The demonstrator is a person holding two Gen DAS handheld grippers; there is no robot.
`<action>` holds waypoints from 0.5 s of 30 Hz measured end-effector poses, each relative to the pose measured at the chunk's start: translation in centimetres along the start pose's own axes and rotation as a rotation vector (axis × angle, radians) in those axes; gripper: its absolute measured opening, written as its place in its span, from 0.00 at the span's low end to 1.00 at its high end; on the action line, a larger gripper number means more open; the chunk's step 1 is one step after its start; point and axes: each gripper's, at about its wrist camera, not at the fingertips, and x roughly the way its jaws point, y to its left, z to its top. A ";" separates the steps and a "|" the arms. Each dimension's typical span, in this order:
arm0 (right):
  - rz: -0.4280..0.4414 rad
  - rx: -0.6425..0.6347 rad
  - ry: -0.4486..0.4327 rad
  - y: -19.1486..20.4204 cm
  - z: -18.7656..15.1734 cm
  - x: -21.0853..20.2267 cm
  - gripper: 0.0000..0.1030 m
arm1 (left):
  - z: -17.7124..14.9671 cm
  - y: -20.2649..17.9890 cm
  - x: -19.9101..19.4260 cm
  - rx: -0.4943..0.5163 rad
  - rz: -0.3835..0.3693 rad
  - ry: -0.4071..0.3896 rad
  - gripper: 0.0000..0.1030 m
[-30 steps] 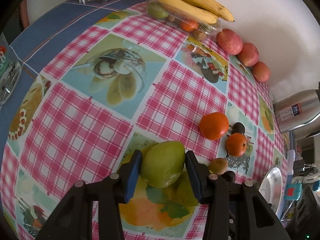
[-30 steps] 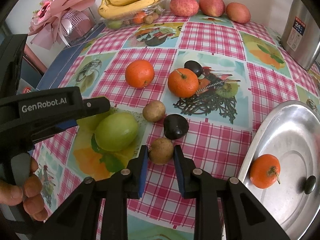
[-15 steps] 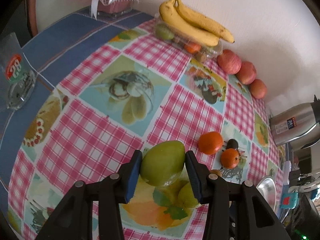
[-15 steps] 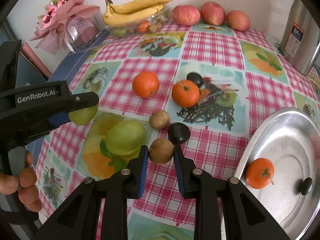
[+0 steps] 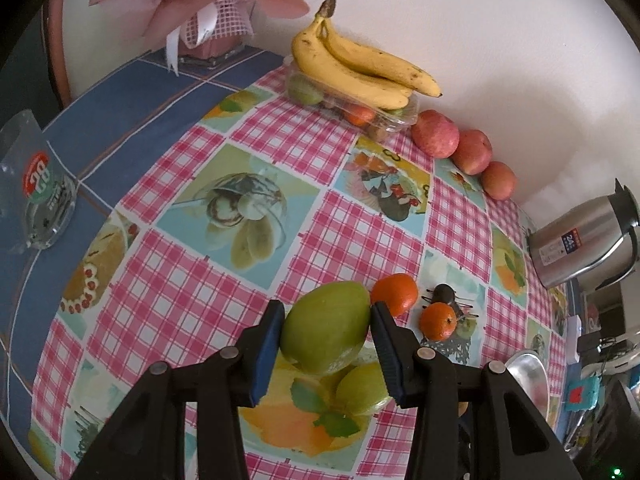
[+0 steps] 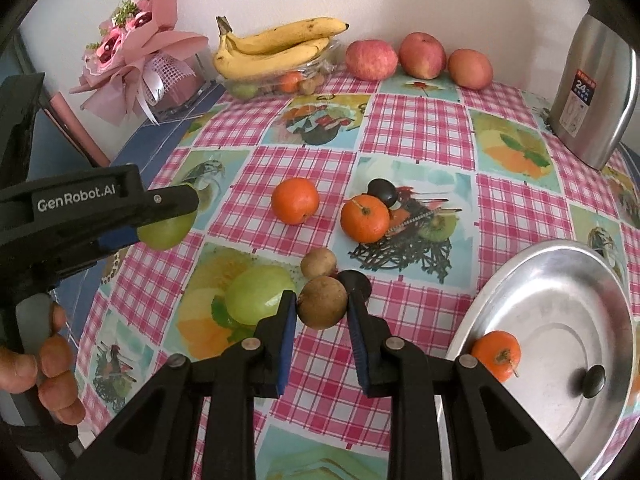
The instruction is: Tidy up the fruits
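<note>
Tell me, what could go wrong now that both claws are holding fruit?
The left gripper pinches a round green fruit only at its sides, in mid-air; it might slip and fall onto the table. The right gripper holds a brown fruit close beside a dark plum, which it might nudge away.

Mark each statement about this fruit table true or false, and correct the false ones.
1. The left claw grips a green fruit. True.
2. The right claw is empty. False: it grips a brown fruit.
3. Three apples sit along the wall. True.
4. The metal tray holds the bananas. False: the bananas rest on a clear container; the tray holds an orange.
</note>
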 end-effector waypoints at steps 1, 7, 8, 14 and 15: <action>0.001 0.004 -0.001 -0.2 0.0 -0.1 0.26 | 0.0 -0.2 0.0 0.007 -0.001 0.000 0.46; -0.020 0.015 -0.010 -1.2 0.1 -0.7 0.26 | -0.2 -1.7 -0.4 0.048 0.001 -0.007 0.46; -0.016 0.020 -0.014 -1.5 0.2 -0.8 0.26 | -0.2 -2.0 -0.4 0.056 0.000 -0.008 0.46; -0.061 0.038 -0.050 -3.0 0.7 -2.2 0.26 | -0.5 -3.9 -0.6 0.102 -0.008 -0.014 0.46; -0.061 0.049 -0.055 -3.4 0.8 -2.4 0.26 | -0.5 -4.4 -0.7 0.113 -0.012 -0.016 0.46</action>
